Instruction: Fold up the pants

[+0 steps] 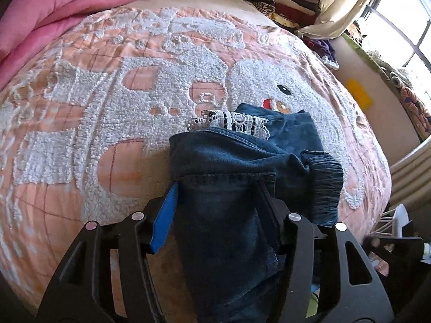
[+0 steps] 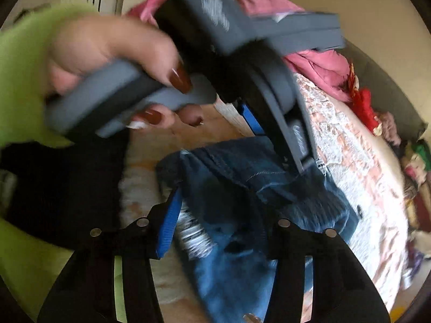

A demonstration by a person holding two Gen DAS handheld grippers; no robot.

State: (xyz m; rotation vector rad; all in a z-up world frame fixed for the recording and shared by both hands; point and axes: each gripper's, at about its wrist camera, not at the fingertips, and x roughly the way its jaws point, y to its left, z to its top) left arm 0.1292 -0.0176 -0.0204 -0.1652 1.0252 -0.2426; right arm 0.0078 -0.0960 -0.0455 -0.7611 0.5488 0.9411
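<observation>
Both my grippers are clamped onto the jeans (image 1: 229,215) on the peach bedspread (image 1: 80,107): left gripper (image 1: 218,202) pinches the folded denim, right gripper (image 2: 229,215) grips it too.

Dark blue denim pants (image 1: 229,177), white lace trim (image 1: 229,123); peach bedspread (image 1: 80,123), white tufted pattern; pink quilt (image 1: 54,8).

Jeans (image 1: 242,161) on tufted bedspread (image 1: 107,102)

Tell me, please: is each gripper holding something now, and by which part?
Both hold the blue jeans. The left gripper clamps a bunched fold below the waistband; the right gripper clamps bunched denim, but blur hides which part.
</observation>
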